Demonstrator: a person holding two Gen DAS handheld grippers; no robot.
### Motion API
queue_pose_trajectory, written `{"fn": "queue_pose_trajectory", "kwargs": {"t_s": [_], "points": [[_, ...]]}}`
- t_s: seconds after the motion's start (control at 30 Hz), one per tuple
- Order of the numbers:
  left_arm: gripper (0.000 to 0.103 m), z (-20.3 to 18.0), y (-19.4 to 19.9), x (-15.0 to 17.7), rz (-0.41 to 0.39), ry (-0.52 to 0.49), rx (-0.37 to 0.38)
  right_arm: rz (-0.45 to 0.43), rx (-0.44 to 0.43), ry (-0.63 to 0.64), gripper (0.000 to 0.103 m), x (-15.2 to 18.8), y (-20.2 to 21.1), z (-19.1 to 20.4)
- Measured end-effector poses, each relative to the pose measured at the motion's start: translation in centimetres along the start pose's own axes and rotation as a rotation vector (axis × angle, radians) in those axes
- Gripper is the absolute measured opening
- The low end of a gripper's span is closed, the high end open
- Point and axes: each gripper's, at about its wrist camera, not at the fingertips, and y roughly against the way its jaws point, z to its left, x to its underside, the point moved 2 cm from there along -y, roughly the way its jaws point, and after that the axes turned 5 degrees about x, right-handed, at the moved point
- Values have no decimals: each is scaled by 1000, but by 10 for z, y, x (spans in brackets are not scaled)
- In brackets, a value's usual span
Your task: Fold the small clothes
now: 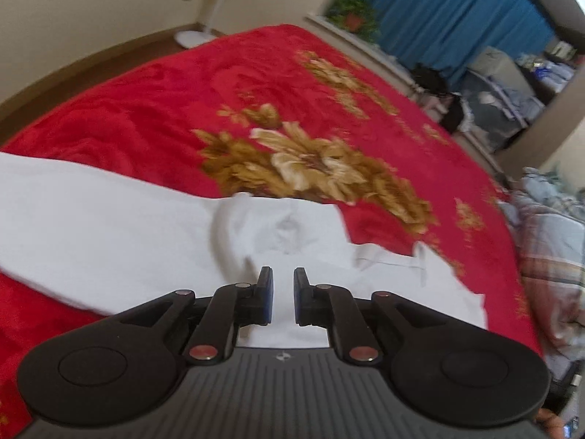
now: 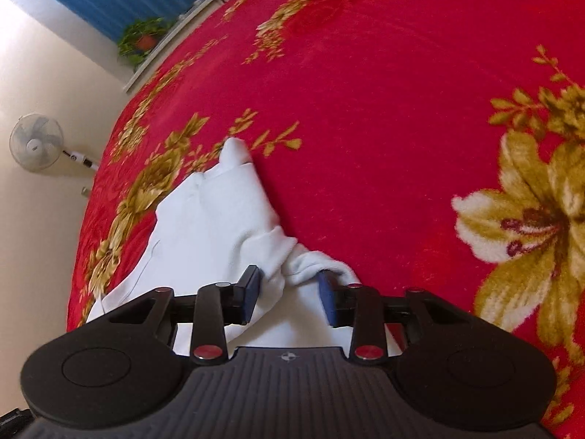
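Note:
A white garment (image 1: 109, 226) lies spread on a red floral blanket (image 1: 146, 109), its collar (image 1: 387, 259) toward the right. My left gripper (image 1: 283, 292) hovers just above the cloth with a narrow gap between its blue pads and nothing pinched in the gap. In the right wrist view the same white garment (image 2: 212, 219) bunches into a thick fold between the pads of my right gripper (image 2: 290, 292). Both pads press on it, and a bit of cloth drapes over the right fingertip (image 2: 329, 292). The blanket (image 2: 365, 109) fills the rest of that view.
The bed's far edge borders a windowsill with a potted plant (image 1: 353, 14) and a blue curtain (image 1: 457, 11). A standing fan (image 2: 36, 142) is on the floor by the wall. Plaid bedding and heaped clothes (image 1: 548, 226) lie past the bed's right edge.

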Motion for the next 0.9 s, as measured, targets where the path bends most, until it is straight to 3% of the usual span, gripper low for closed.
{"fn": "queue_pose_trajectory", "kwargs": {"t_s": [0.03,0.13,0.23,0.3,0.4,0.43,0.47,0.53,0.6,0.67,0.73,0.9], "points": [[11,0,-2,0,5,-1,19,-8,3,1,10,0,0,-1],[11,0,-18,7,69,7,53,-35,38,-42,0,-1,3,-5],[11,5,-50,23,188,7,31,-88,179,-74,0,-4,8,-15],[10,10,-63,31,239,-18,-31,-99,194,-119,0,-5,13,-20],[11,11,-53,28,204,-5,5,-202,122,13,4,-4,31,9],[14,10,-48,25,177,-11,20,-235,61,74,7,-3,36,22],[16,10,-45,24,157,-18,22,-237,-21,138,24,-2,37,36],[22,14,-48,26,165,-16,-6,-187,-101,202,50,2,30,49],[21,19,-60,34,222,-26,-43,-100,-63,228,51,6,10,50],[21,17,-59,31,206,-26,-38,-5,47,235,34,11,-13,41],[25,15,-48,26,173,-37,-34,-23,54,225,37,9,-11,43],[32,4,-29,20,88,-155,-108,-126,40,346,47,8,9,72]]}}
